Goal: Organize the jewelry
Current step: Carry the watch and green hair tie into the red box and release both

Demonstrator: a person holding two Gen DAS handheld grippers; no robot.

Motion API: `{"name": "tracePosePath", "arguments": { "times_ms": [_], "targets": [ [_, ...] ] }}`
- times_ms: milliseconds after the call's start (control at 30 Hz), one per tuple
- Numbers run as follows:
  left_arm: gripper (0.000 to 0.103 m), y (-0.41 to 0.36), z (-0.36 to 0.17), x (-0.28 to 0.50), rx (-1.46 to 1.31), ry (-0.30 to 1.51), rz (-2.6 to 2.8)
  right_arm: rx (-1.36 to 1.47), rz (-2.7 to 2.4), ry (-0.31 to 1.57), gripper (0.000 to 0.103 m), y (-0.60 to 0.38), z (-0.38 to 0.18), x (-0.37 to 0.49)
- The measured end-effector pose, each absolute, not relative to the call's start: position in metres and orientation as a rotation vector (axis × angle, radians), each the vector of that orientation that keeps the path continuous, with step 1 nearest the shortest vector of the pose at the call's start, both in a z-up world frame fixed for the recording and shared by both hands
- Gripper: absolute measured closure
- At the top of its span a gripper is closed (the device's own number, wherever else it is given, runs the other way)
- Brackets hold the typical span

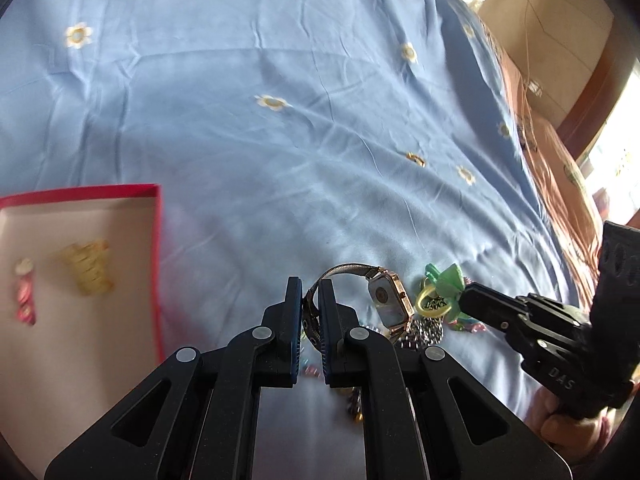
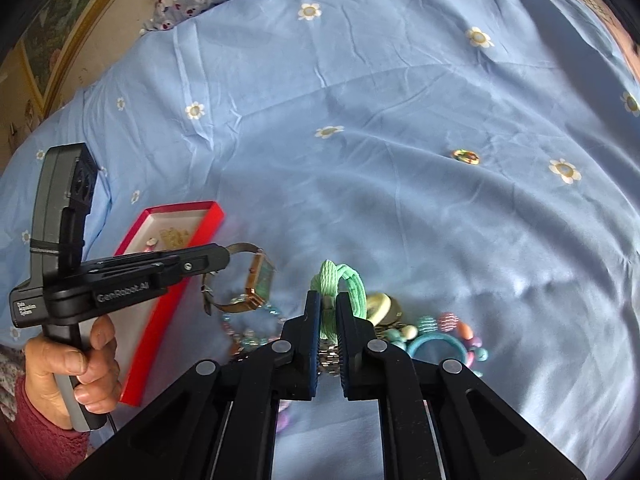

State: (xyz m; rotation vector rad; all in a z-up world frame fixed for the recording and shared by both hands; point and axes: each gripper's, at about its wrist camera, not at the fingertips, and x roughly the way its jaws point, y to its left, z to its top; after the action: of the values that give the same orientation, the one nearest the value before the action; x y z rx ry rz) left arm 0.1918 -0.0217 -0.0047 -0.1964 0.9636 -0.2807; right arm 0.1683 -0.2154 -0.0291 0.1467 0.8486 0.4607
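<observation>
Left gripper point(image 1: 310, 308) hiding watch point(image 1: 390, 300) strap, box point(image 1: 158, 248) cropped

Ahead of us the blue bedsheet point(image 2: 400, 120) lies open and wide, with only a small ring point(image 2: 465, 156) well out from the pile. To our left the red box point(image 1: 158, 264) walls off that side, its rim raised. Close in, the jewelry pile point(image 2: 436, 332) crowds the bed between our left claw point(image 1: 310, 304) and right claw point(image 2: 328, 312), which sit near each other.
</observation>
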Motion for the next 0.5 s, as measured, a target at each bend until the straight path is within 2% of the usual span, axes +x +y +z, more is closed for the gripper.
{"name": "tracePosePath", "arguments": {
  "times_ms": [500],
  "targets": [
    [0.097,0.045,0.010,0.130,-0.292,0.905,-0.167,0.109,0.568,0.831,0.096,-0.161,-0.015,0.146]
  ]
}}
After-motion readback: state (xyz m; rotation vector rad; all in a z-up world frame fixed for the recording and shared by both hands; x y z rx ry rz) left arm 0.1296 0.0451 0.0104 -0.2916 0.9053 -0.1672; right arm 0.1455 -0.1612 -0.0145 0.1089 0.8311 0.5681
